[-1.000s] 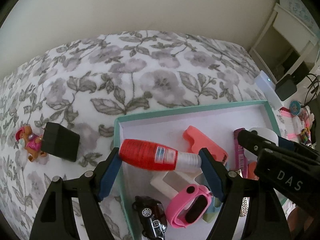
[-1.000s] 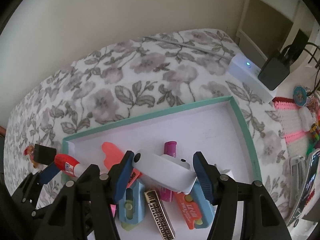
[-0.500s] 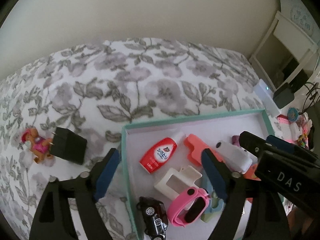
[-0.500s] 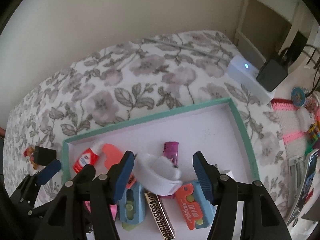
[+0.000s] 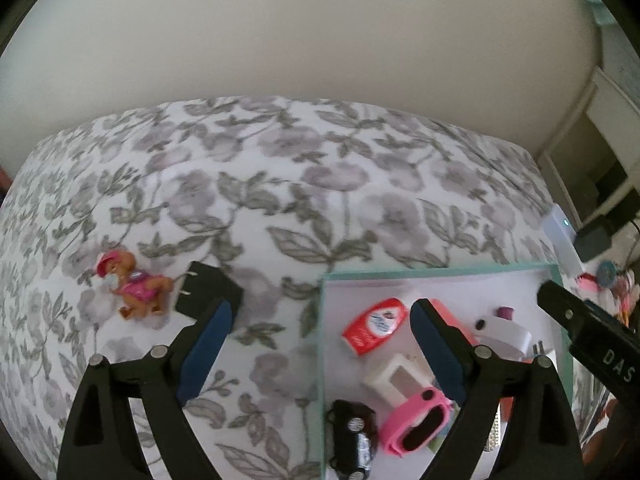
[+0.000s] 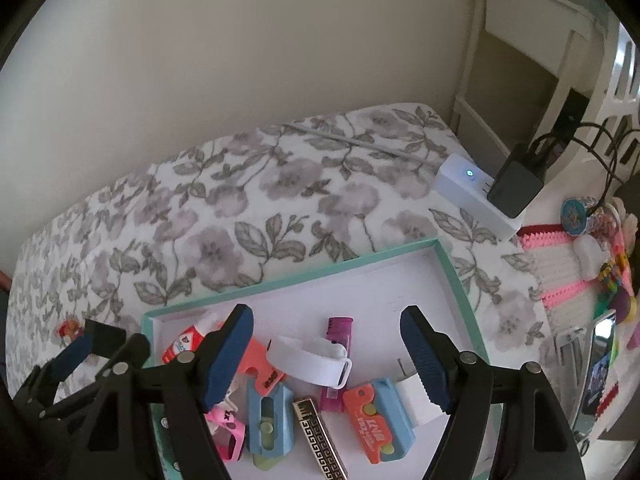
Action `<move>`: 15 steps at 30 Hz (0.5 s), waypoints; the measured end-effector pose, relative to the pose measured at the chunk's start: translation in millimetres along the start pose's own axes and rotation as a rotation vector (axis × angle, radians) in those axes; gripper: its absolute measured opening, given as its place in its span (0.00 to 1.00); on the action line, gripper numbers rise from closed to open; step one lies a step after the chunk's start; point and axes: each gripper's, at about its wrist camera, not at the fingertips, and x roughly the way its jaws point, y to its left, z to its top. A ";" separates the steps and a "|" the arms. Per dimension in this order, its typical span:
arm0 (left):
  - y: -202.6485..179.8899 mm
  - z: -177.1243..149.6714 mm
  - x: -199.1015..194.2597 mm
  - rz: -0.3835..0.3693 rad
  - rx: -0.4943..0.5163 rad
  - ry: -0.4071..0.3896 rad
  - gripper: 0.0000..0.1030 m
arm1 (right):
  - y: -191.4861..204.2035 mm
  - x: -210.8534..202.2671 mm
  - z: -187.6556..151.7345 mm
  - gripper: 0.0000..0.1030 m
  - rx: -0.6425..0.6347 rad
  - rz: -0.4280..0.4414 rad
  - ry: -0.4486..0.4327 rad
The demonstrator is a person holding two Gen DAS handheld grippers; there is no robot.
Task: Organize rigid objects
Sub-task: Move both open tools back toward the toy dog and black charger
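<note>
Inside the teal tray, the red glue bottle and white wristband lie released. Left gripper and right gripper hover above, jaws wide, empty.

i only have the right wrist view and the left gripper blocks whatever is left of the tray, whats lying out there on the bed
Observer: The left wrist view shows a small dog figure in a pink outfit lying on the bedspread, outside the tray.
Operator: anything beside it
Observer: Yes, a black plug adapter lies just to the dog's right, with its prongs pointing toward the dog. I cannot tell if the two are touching.
Operator: is the left gripper holding either one
Observer: No. The left gripper is open with nothing between its fingers. It is above the tray's left edge.
</note>
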 end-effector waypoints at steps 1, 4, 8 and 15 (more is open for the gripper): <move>4.2 0.6 -0.4 0.013 -0.014 -0.002 0.89 | -0.3 1.2 -0.3 0.77 0.003 0.001 0.004; 15.8 2.5 -4.7 0.046 -0.055 -0.024 0.89 | 1.8 5.7 -2.1 0.77 -0.003 0.000 0.021; 31.9 6.0 -12.8 0.060 -0.124 -0.055 0.89 | 10.1 10.0 -4.6 0.84 -0.033 0.006 0.040; 59.5 6.3 -16.3 0.126 -0.216 -0.079 0.94 | 28.6 10.8 -7.3 0.99 -0.096 0.017 0.034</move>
